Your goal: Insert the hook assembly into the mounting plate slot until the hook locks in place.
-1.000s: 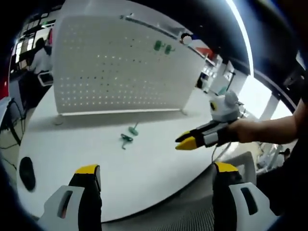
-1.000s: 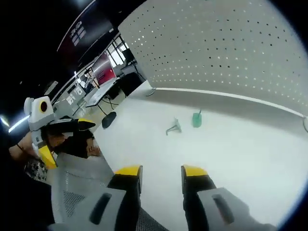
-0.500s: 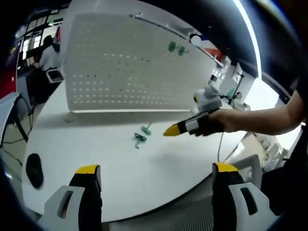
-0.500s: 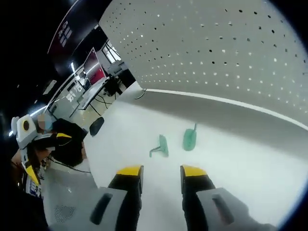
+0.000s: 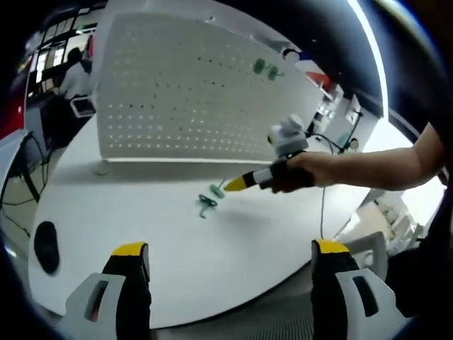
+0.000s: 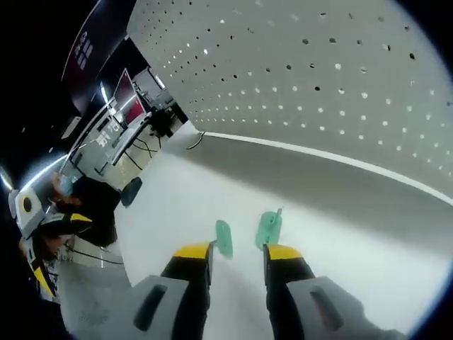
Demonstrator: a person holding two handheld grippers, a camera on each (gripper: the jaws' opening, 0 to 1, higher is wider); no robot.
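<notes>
Two small green plastic hook pieces lie on the round white table (image 5: pixel 141 212), in front of the upright white perforated pegboard (image 5: pixel 177 99) — the mounting plate.

Right gripper view: the right gripper (image 6: pixel 237 253) has its yellow-tipped jaws parted, gripping nothing. The left green hook piece (image 6: pixel 224 238) sits just beyond the gap between the tips; the right green hook piece (image 6: pixel 268 227) sits just beyond the right jaw tip, its thin stem pointing away toward the pegboard. The two pieces lie near each other but apart.

Left gripper view: the right gripper (image 5: pixel 236 183), held in a hand, points at the green pieces (image 5: pixel 210 197) from their right, tip just beside them. The left gripper (image 5: pixel 230 249) stands wide open and unloaded at the table's near edge, well apart from them.

Judgement — the right gripper is much the nearer; the pickup turns on lining its gap up with one piece. Two more green hooks (image 5: pixel 264 68) already hang high on the pegboard.
</notes>
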